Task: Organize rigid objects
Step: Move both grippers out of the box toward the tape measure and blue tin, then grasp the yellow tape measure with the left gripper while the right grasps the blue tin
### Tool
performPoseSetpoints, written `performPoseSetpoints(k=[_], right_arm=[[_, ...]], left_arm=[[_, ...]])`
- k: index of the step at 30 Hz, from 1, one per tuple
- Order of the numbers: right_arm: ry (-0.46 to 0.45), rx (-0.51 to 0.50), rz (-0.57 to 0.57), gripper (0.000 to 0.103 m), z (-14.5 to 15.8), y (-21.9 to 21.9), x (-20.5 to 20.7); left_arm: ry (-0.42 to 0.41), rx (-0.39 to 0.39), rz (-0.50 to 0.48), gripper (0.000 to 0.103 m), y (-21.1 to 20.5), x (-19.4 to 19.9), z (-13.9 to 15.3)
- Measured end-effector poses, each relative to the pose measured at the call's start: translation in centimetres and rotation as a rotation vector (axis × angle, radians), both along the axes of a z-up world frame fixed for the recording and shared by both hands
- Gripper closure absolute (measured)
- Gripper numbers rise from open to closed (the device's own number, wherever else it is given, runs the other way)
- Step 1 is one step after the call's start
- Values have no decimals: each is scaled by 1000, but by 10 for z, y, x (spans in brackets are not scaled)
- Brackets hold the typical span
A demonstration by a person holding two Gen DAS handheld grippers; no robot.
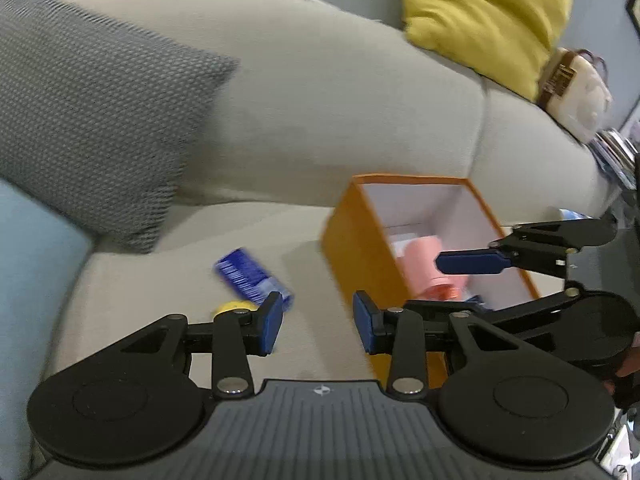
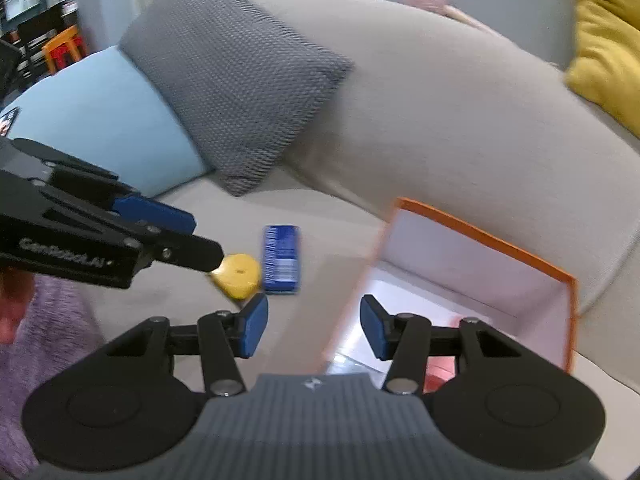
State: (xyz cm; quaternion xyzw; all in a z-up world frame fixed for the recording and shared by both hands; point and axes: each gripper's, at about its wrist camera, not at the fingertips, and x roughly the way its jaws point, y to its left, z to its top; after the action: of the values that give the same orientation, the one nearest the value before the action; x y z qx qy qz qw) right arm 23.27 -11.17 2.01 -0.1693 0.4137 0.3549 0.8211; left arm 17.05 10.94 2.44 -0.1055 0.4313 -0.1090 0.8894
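Two loose items on the beige sofa seat [image 1: 132, 280]: blue pack [image 1: 250, 278] lying flat, printed face up, with yellow disc [image 2: 238, 274] just beside it, apparently touching at one corner. Orange box [image 1: 360, 248] standing open on the same seat, well to the right of both; pink roll [image 1: 424, 268] already inside, a smaller reddish piece below it, identity unclear. Left tongs [image 1: 318, 322] released, nothing between the pads, poised above bare seat between blue pack and orange box. Right tongs [image 2: 314, 326] also released and empty, hanging over the near wall of the orange box. Judged as a return for the next item, with blue pack and yellow disc left to collect. Blue pack looks like a small rigid carton or tin: probably light, stiff, with a glossy printed skin that could slip. Best hold judged across the two long edges, near mid-length, pads square to the sides. Yellow disc looks hard, smooth and low, with a small centre hole; rounded rim likely to squirt out of a loose pinch, so a grip across the full width, pads low against the cushion. Soft seat gives under pressure, so either item may tilt or sink on contact. Motion blur throughout; fine detail unreadable.
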Motion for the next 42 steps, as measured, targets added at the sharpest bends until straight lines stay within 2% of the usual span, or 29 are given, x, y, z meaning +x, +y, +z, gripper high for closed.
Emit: performPoseSetpoints(k=[6,10,13,16,18,20,22,23,25,29,32,35,39,42], right_arm=[[44,-34,82,53,-13,40,-3],[99,-64,98,58,-31,60,3],[126,-85,109,63,-45,72,9],[143,-120,110,69,-59,84,19],[152,-152,123,73,-68,93,25],[139,-206,130,74,-77,102,31],[97,-272,122,74,-82,108,38],[78,-290,121,74,-83,110,40],[62,-305,131,74,-85,111,46],[64,-330,157,74,-90,111,56],[74,-333,146,74,-96,111,65],[91,-332,136,74,-99,111,69],[98,-341,145,74,-109,117,74],[112,-330,140,72,-111,120,76]], left_arm=[[64,-30,46,59,49,-5,-25],[113,-36,48,59,61,-2,-44],[161,-80,89,59,64,6,-61],[179,-123,145,43,66,14,-77],[198,-132,176,42,65,21,-89],[195,-86,163,41,58,29,-97],[181,-20,119,33,48,34,-101],[172,15,93,32,43,37,-103],[166,61,58,26,35,42,-107],[169,105,9,22,23,51,-116],[174,137,-27,21,13,56,-123],[187,161,-24,21,7,62,-132],[158,182,-22,20,1,65,-136],[136,195,-30,32,-1,64,-138]])
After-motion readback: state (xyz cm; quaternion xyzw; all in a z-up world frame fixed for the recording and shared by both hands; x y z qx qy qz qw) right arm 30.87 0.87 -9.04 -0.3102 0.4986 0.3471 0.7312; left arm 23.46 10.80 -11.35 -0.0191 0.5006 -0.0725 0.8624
